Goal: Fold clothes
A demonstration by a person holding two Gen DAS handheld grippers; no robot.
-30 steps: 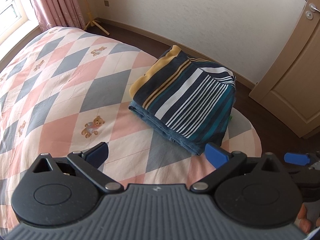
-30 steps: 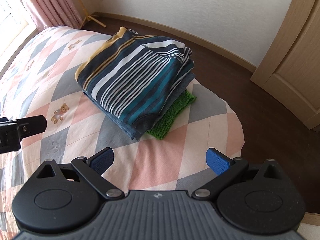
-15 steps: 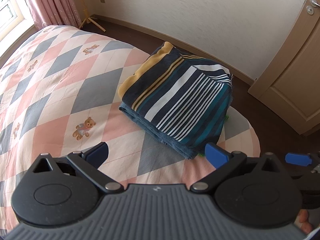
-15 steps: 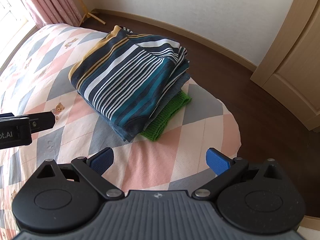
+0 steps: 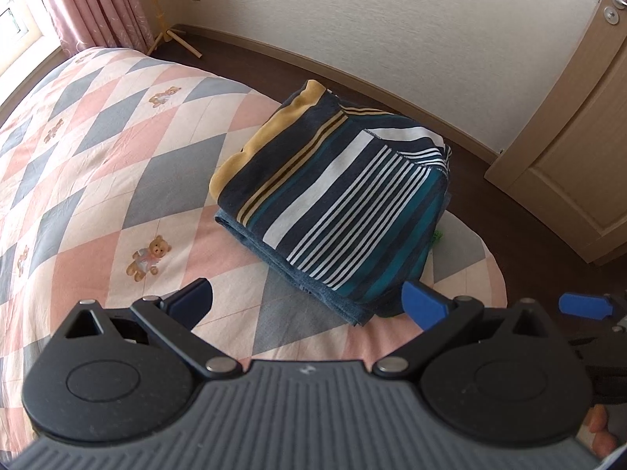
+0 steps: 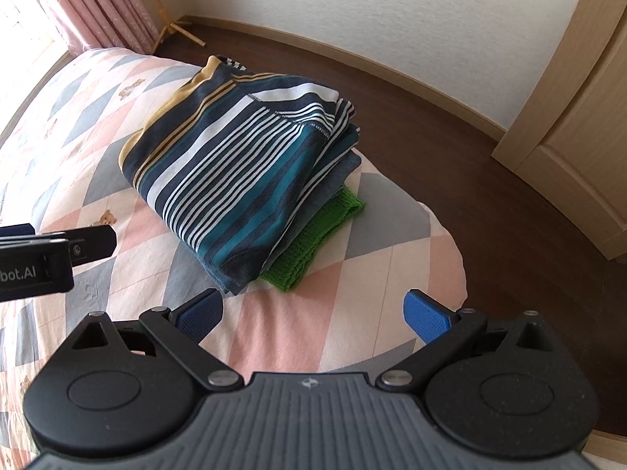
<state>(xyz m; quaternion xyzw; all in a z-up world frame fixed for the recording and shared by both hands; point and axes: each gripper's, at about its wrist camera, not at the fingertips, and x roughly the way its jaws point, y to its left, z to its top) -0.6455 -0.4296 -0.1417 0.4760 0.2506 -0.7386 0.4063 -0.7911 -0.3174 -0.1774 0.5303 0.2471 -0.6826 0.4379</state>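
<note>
A folded striped shirt (image 5: 337, 196) in navy, teal, white and yellow tops a stack near the bed's corner. Under it lie a blue garment (image 5: 274, 254) and a green knit (image 6: 317, 243), the knit mostly hidden in the left wrist view. My left gripper (image 5: 309, 305) hovers open in front of the stack, nothing between its blue pads. My right gripper (image 6: 313, 313) is open too, empty, short of the stack's near corner. The left gripper (image 6: 58, 250) shows at the left edge of the right wrist view; a right fingertip (image 5: 584, 305) shows at the right edge of the left one.
The bed (image 5: 98, 164) has a pink, grey and white diamond quilt with teddy bears. Dark wood floor (image 6: 470, 164) runs past the bed's corner. A wooden door (image 5: 580, 149) stands at right, pink curtains (image 5: 94, 4) and a wooden stand (image 5: 172, 35) at the far left.
Both grippers have drawn back and shifted right a little, so the stack sits further left in each view. The folded stack itself has not moved. Both stay open.
</note>
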